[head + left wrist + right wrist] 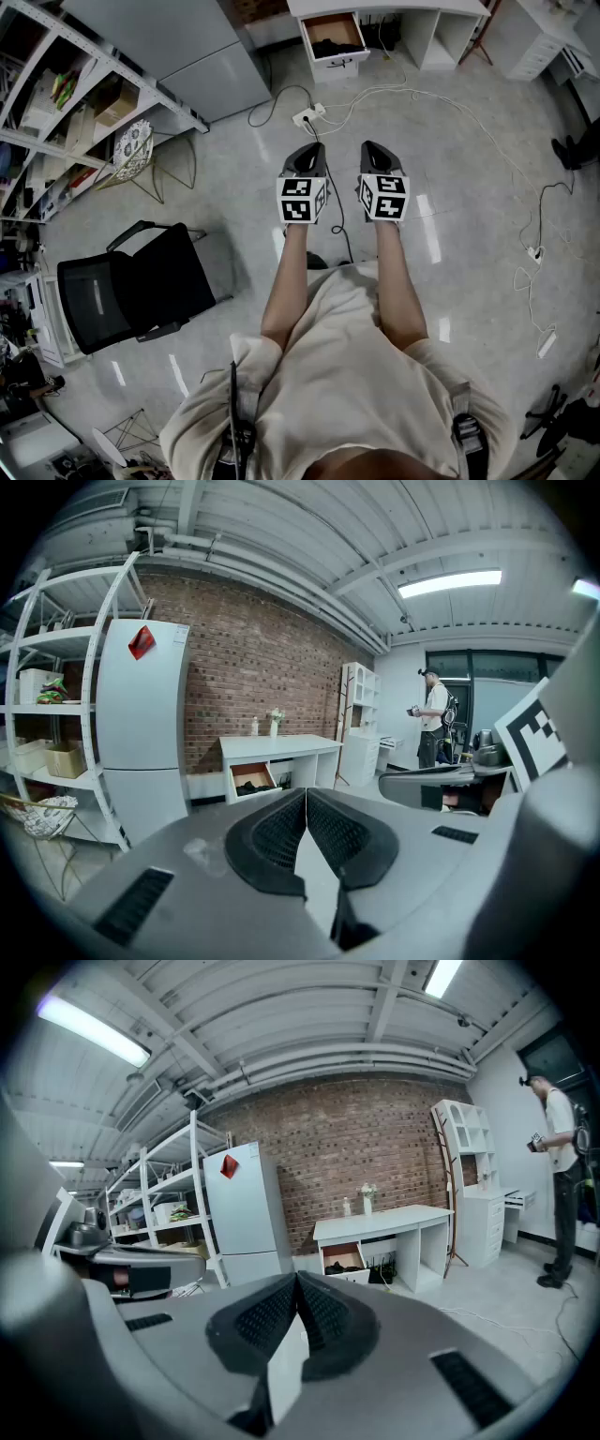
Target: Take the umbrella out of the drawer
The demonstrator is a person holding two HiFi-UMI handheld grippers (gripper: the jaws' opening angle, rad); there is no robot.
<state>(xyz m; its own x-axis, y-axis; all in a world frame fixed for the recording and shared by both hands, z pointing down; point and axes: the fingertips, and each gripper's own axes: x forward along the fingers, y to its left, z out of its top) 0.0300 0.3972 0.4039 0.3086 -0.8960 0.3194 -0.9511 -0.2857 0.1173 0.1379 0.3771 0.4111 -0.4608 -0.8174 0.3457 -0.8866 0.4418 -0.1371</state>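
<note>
Lying crosswise in open drawer [335, 39], dark umbrella [337, 48] glimpsed; ends indistinct. Left gripper [306, 803], right gripper [296, 1288] pressed closed, nothing held.

A brick wall [375, 1147] stood behind a white worktop [384, 1218] and a fridge [242, 1208]. Open shelves [42, 103] lined one side. A black chair [131, 291] and cables [531, 247] were on the glossy grey floor [450, 131]. Strip lights [450, 581] glowed overhead.

- bare floor [450, 159] runs clear ahead to the white desk [403, 7]
- power strip [307, 115] and cables [394, 89] lie across it
- drawer [335, 42] open from above
- black chair [131, 286] and fridge [202, 70] crowd the left
</note>
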